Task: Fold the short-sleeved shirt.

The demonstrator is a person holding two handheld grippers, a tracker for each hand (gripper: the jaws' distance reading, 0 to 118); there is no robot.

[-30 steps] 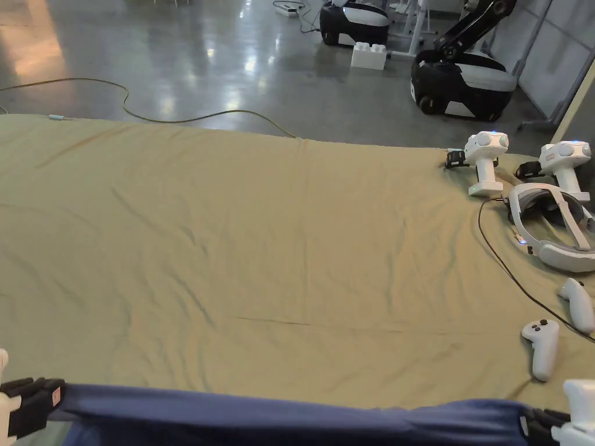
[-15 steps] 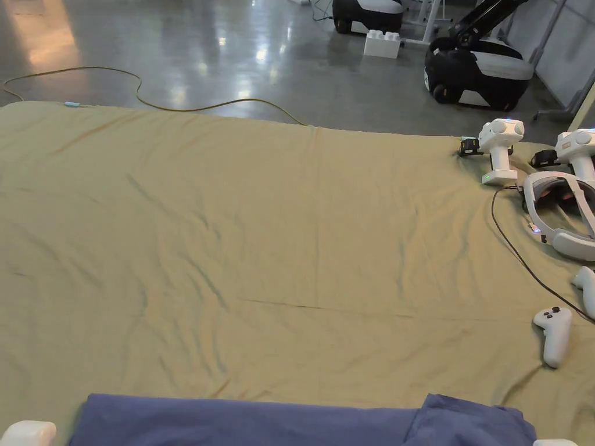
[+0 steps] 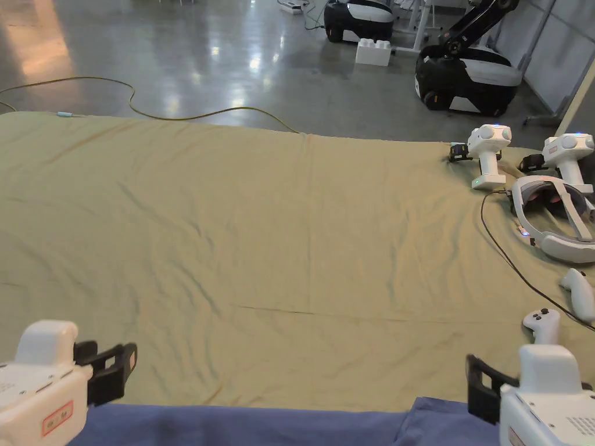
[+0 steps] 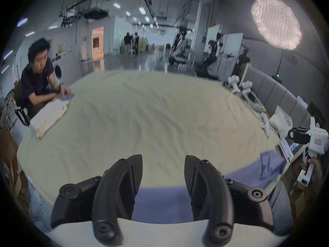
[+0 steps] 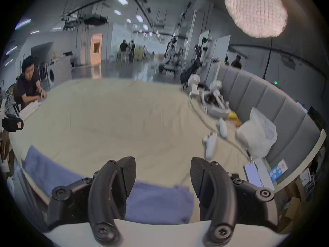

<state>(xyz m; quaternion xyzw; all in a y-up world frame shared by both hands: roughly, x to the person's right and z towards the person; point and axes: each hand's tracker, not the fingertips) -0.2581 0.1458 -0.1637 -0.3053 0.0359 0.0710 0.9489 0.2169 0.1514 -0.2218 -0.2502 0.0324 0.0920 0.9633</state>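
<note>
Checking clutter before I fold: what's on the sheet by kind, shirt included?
Shirt: 1
Spare grippers: 2
Headset: 1
Controllers: 2
Total: 6

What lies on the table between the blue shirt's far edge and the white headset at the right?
Past the blue shirt, bare olive sheet, then two white hand controllers and a black cable before the headset, per head view.
</note>
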